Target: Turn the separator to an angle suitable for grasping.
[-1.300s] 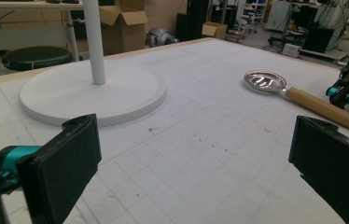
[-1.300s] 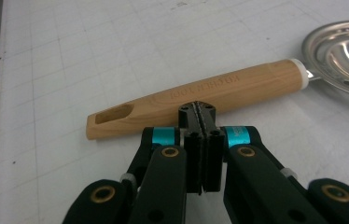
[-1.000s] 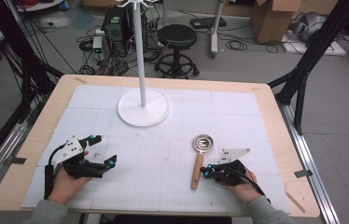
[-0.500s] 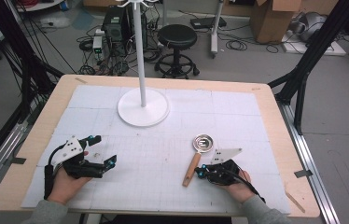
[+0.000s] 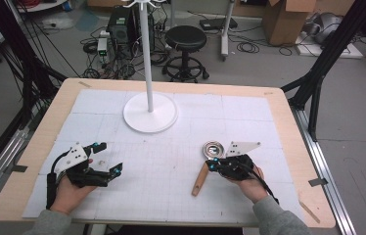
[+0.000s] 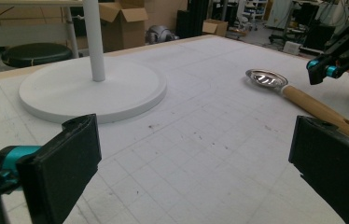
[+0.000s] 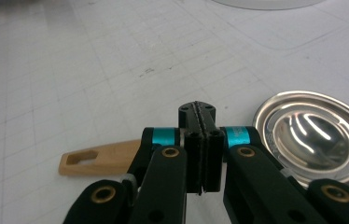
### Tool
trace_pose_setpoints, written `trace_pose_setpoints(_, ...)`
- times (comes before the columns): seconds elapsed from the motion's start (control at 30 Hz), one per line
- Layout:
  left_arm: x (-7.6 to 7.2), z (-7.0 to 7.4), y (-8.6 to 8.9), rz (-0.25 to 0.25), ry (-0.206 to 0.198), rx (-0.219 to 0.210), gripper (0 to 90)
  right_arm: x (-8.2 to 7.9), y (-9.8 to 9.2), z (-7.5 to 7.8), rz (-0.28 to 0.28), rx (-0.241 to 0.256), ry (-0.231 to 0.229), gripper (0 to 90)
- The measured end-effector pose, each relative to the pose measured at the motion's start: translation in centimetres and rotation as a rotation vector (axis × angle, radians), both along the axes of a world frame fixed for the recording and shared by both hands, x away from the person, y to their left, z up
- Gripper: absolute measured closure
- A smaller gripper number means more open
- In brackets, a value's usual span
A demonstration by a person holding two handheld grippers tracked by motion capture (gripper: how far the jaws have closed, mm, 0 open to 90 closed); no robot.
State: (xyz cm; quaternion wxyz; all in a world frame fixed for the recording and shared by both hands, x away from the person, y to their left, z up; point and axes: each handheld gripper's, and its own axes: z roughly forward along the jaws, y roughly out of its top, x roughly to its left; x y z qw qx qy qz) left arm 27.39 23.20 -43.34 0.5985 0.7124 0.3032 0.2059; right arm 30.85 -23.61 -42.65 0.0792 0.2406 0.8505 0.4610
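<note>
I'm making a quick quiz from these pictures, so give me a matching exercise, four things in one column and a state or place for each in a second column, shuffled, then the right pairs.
Things:
1. left gripper
2. right gripper
3. wooden-handled metal strainer spoon
4. white round-based pole stand

States or places:
A. upright at the far middle of the table
B. jaws pressed together
C. jaws wide apart
D. lying flat beside the right gripper

Pairs: 1-C, 2-B, 3-D, 4-A
</note>
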Motion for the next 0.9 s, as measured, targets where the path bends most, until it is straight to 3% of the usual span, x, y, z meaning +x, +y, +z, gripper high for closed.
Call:
trace_pose_setpoints(0.23, 0.0, 0.0, 0.0, -0.001, 0.003, 0.005, 2.8, 1.6, 1.4, 0.3, 0.005, -0.053, -0.029, 90.0)
trace_pose_setpoints(0.57, -0.2, -0.1, 0.0, -0.004, 0.031, 0.021, 2.8, 4.4, 2.7, 0.0, -0.021, -0.122, 0.014, 90.0)
trace_pose_setpoints(0.67, -0.2, 0.1, 0.0, -0.003, 0.029, -0.008, 2.8, 4.7, 3.1, -0.1, -0.017, -0.136, 0.037, 90.0)
trace_pose_setpoints(0.9, -0.3, 0.1, 0.0, 0.008, 0.026, -0.002, 2.8, 5.1, 3.6, -0.8, -0.012, -0.184, 0.054, 90.0)
